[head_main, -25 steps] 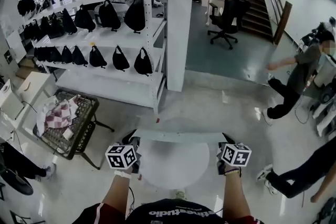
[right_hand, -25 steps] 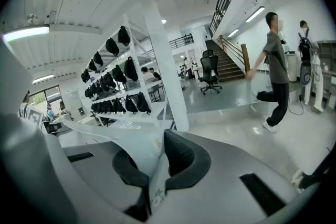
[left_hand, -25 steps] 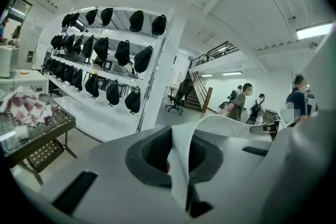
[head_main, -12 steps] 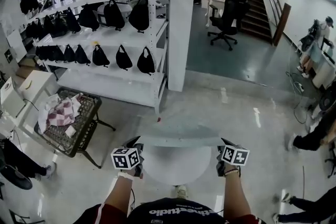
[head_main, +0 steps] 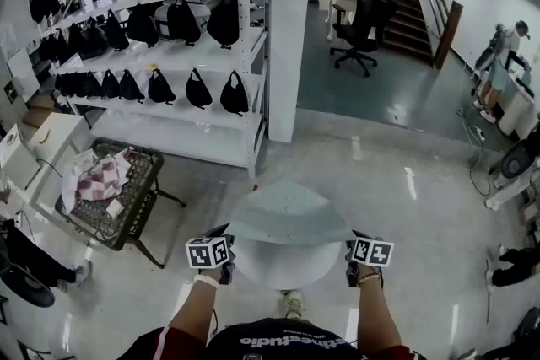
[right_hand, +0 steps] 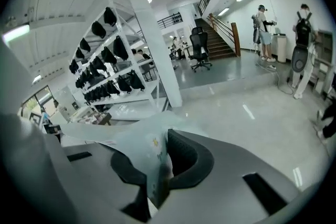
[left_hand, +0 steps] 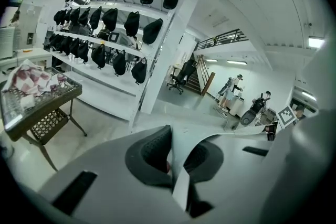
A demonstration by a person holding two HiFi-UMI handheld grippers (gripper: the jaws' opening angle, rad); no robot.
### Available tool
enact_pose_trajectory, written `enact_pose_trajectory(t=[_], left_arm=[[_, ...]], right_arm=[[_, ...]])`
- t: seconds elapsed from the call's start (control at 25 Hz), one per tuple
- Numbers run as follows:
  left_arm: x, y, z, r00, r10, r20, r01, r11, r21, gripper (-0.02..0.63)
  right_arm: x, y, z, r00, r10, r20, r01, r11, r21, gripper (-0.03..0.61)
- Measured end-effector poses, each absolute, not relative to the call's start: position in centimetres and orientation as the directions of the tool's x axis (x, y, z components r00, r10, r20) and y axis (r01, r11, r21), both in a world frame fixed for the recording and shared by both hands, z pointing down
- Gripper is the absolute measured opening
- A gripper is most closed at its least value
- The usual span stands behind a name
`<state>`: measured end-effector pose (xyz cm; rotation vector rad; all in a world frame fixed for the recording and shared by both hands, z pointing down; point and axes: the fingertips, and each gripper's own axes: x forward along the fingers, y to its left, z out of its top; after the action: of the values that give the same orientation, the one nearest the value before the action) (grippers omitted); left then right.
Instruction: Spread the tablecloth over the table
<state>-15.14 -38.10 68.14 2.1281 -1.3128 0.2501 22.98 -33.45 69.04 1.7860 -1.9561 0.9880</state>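
A pale grey-green tablecloth (head_main: 287, 213) billows out in a fan away from me, above a small round white table (head_main: 287, 267). My left gripper (head_main: 221, 255) pinches the cloth's near left corner. In the left gripper view the cloth (left_hand: 231, 136) runs out from between the dark pads (left_hand: 155, 152); the jaws (left_hand: 176, 153) have just eased a touch wider, and the edge is still gripped. My right gripper (head_main: 354, 255) is shut on the near right corner. In the right gripper view bunched cloth (right_hand: 142, 139) fills the gap of the jaws (right_hand: 160, 160).
A wire basket trolley (head_main: 126, 211) with checked fabric stands at the left. Behind it is a white shelf rack (head_main: 169, 55) of black bags, then a white pillar (head_main: 287, 29). An office chair (head_main: 359, 25) and people (head_main: 502, 55) are at the far right.
Both grippers have come down and drawn nearer to me. The cloth, a flat strip before, now balloons forward over the table. People at the right have walked on.
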Motion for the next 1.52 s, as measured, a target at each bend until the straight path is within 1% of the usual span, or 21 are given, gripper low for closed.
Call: enact_pose_trajectory(t=[0.08,0.16,0.44,0.68,0.72,0.84,0.92,1.08,1.24,1.32,1.52], left_arm=[[-15.0,-38.0,68.4,0.498,-0.730,0.469,-0.856,-0.327,0.401,0.025],[-15.1,-37.8,68.7,0.501,-0.723,0.476,-0.856,-0.331,0.398,0.025],[-14.9,-37.0,69.4,0.500,-0.718,0.485,-0.856,-0.323,0.404,0.028],[-14.6,-36.1,70.1,0.494,-0.711,0.501,-0.864,-0.337,0.374,0.032],[-14.7,-35.9,70.2,0.492,-0.710,0.505,-0.866,-0.339,0.367,0.032],[-15.1,-35.5,70.5,0.482,-0.703,0.523,-0.875,-0.347,0.338,0.037],[-15.5,-35.1,70.7,0.473,-0.699,0.536,-0.880,-0.354,0.316,0.044],[-15.9,-34.3,71.0,0.473,-0.682,0.558,-0.881,-0.377,0.286,0.069],[-17.0,-33.5,71.1,0.478,-0.677,0.560,-0.878,-0.386,0.283,0.137],[-17.6,-33.1,71.0,0.474,-0.680,0.560,-0.880,-0.385,0.278,0.147],[-18.6,-31.8,70.6,0.476,-0.688,0.548,-0.879,-0.378,0.291,0.150]], right_arm=[[23.1,-32.6,69.6,-0.133,-0.730,0.671,-0.980,-0.005,-0.199,0.066],[23.0,-31.7,70.0,-0.117,-0.717,0.688,-0.986,-0.002,-0.169,0.066],[23.5,-28.4,70.0,-0.127,-0.692,0.711,-0.983,-0.007,-0.182,0.072],[23.9,-25.9,69.6,-0.153,-0.673,0.723,-0.979,0.004,-0.203,0.081],[23.9,-25.7,69.6,-0.152,-0.674,0.723,-0.979,0.001,-0.205,0.078],[23.6,-25.2,69.5,-0.140,-0.677,0.723,-0.981,-0.005,-0.195,0.043],[23.3,-25.1,69.4,-0.138,-0.679,0.721,-0.981,-0.007,-0.195,0.032],[23.3,-25.0,69.4,-0.135,-0.682,0.719,-0.977,-0.029,-0.211,0.031],[23.1,-25.1,69.4,-0.122,-0.686,0.718,-0.973,-0.059,-0.221,0.031],[22.9,-25.2,69.4,-0.123,-0.686,0.717,-0.973,-0.061,-0.225,0.031],[22.6,-25.0,69.5,-0.123,-0.686,0.717,-0.971,-0.067,-0.231,0.031]])
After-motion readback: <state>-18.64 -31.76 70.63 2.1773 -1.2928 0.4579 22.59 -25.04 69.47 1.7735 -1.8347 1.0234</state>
